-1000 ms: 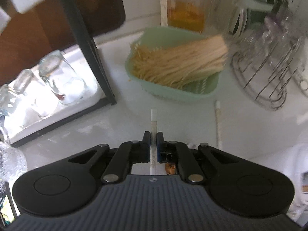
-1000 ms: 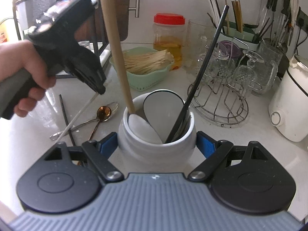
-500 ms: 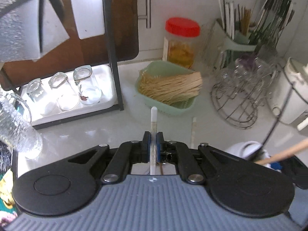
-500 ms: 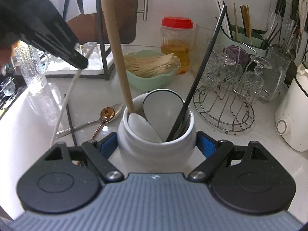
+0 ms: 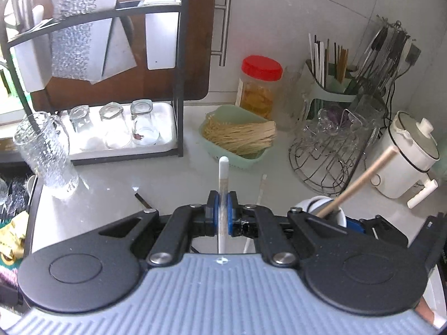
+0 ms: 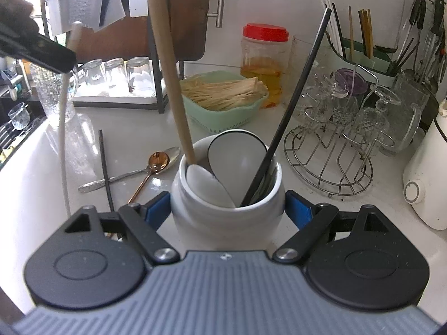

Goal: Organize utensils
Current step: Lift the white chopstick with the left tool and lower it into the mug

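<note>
My left gripper (image 5: 222, 209) is shut on a white chopstick (image 5: 223, 178), held in the air well above the counter. In the right wrist view that gripper (image 6: 65, 61) hangs at the upper left with the white chopstick (image 6: 62, 139) dangling from it. My right gripper (image 6: 227, 209) is shut on a white ceramic utensil jar (image 6: 223, 212), blue pads on both its sides. The jar holds a wooden spoon (image 6: 170, 83), a white ladle (image 6: 237, 164) and a black chopstick (image 6: 290, 103). On the counter left of the jar lie a silver spoon (image 6: 131, 173), a copper spoon (image 6: 153, 167) and a black chopstick (image 6: 105, 167). Another white chopstick (image 5: 261, 189) lies on the counter.
A green basket of sticks (image 6: 223, 97), a red-lidded jar (image 6: 264, 61) and a wire rack of glasses (image 6: 340, 128) stand behind. A black shelf with upturned glasses (image 5: 117, 128), a tall textured glass (image 5: 46, 153) and a white kettle (image 5: 402, 156) surround the counter.
The left gripper has risen and pulled back with the white chopstick, so more of the counter and the wall shows. The right gripper and the jar stayed put.
</note>
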Demonstrator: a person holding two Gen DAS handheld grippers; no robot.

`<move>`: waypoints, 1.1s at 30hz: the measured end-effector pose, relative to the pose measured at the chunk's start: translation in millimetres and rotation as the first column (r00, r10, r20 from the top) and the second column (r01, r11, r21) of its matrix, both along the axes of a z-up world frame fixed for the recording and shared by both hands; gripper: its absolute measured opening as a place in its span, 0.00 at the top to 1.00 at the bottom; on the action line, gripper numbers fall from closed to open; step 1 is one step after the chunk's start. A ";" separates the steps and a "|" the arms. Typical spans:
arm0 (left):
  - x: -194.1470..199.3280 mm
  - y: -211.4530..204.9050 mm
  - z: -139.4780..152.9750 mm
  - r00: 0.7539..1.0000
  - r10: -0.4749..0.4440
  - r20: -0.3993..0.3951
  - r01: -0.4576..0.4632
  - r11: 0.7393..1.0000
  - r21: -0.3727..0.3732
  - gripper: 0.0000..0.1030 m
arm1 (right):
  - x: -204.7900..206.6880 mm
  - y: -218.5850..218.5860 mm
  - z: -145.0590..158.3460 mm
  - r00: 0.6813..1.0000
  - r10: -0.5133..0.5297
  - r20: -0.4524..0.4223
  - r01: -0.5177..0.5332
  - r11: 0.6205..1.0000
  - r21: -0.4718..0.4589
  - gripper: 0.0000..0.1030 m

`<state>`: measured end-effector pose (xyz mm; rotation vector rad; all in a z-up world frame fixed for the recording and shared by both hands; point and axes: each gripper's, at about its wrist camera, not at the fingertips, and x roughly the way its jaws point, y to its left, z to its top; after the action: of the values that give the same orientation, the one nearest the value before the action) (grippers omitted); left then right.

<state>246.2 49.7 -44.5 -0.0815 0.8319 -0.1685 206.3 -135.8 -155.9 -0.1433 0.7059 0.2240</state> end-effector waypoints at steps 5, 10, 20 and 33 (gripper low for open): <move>-14.4 -3.6 9.7 1.000 0.009 0.014 -0.009 1.000 -0.017 0.93 | 2.3 -0.6 0.9 1.000 0.018 -0.012 -0.018 1.000 -0.005 0.13; -26.3 -5.6 16.3 0.999 0.007 0.050 -0.006 1.000 -0.029 0.93 | 1.4 -1.4 -0.5 0.999 0.040 -0.003 -0.040 0.999 -0.008 0.13; -39.4 -6.4 30.5 0.997 -0.008 0.076 0.013 0.998 -0.055 0.93 | -1.4 -0.9 0.2 0.999 0.040 -0.005 -0.040 0.999 -0.007 0.13; -46.8 -22.5 102.1 0.970 -0.079 0.228 0.091 0.995 -0.043 0.93 | -5.1 -0.4 -0.1 0.999 0.048 0.006 -0.048 0.999 -0.003 0.13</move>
<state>199.4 27.1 57.5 -0.0746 0.6039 -0.2756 201.2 -136.2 -156.0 -0.1640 0.6972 0.2683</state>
